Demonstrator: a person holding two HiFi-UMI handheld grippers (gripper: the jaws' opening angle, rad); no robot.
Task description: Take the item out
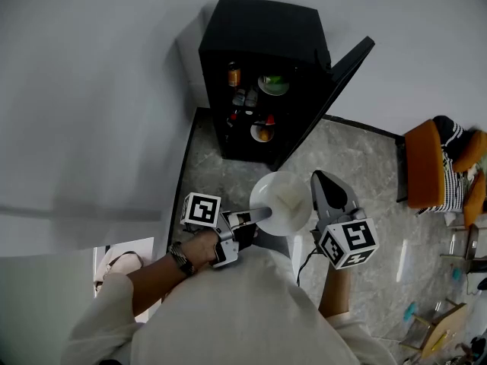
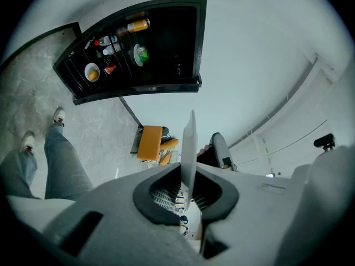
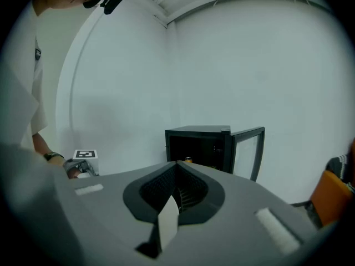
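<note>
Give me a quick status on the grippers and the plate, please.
Left gripper shut on white plate's rim. Plate out, in front of the fridge. Right gripper shut beside it. Fridge door open, nothing blocking.

Left gripper (image 1: 262, 214) at near left, held level and pointing right, jaws clamped on rim of white plate (image 1: 283, 201), right gripper (image 1: 323, 179) at near right, pointing far and tipped slightly down, jaws together.

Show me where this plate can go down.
Bare: the floor in front of the fridge, and the stretch between its door and the chair. Crowded: inside the fridge, with bottles and bowls, and the clutter past the chair.
</note>
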